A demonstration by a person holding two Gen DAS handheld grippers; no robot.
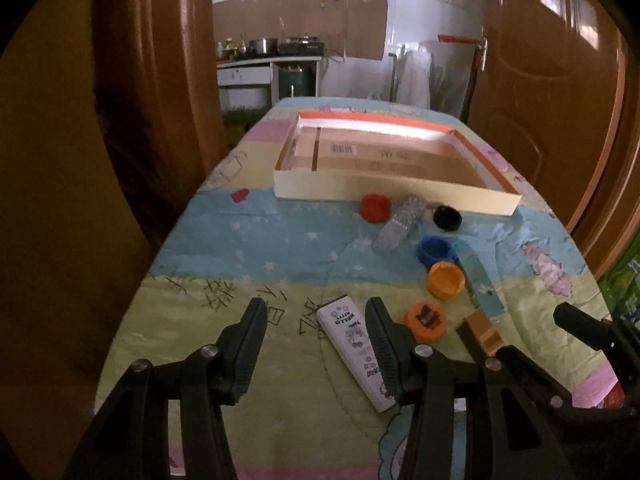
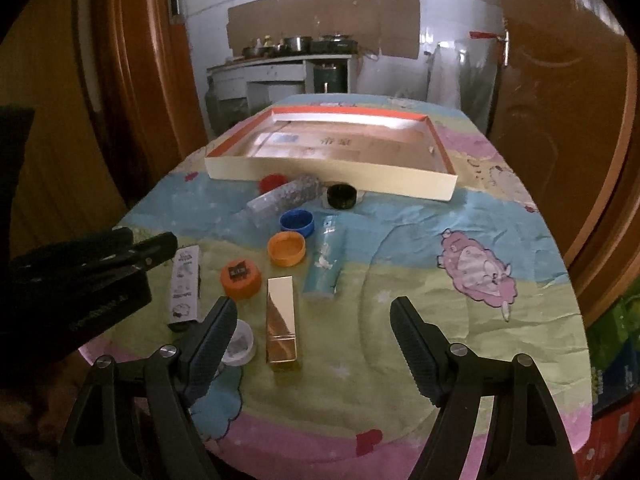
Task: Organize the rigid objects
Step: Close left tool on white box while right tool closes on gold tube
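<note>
A shallow white and orange box tray (image 1: 384, 192) (image 2: 320, 182) stands at the far end of the table. In front of it lie a red cap (image 1: 375, 207), a clear bottle (image 1: 400, 226) (image 2: 282, 198), a black cap (image 1: 447, 218) (image 2: 341, 195), a blue cap (image 1: 434, 250) (image 2: 297, 222), orange caps (image 1: 445, 280) (image 2: 286, 249) (image 2: 240, 278), a blue tube (image 2: 326, 260), a gold box (image 2: 282, 326), a white cap (image 2: 240, 344) and a white Hello Kitty box (image 1: 356, 348) (image 2: 185, 284). My left gripper (image 1: 316, 312) is open, low over the table, with the white box partly between its jaws. My right gripper (image 2: 312, 312) is open, empty, over the gold box.
The table has a patterned cloth (image 2: 440, 240) and rounded edges with drops on all sides. Wooden doors (image 1: 552, 80) flank the far end. Green and red cartons (image 2: 616, 360) stand to the right. A kitchen counter (image 1: 264, 68) lies beyond.
</note>
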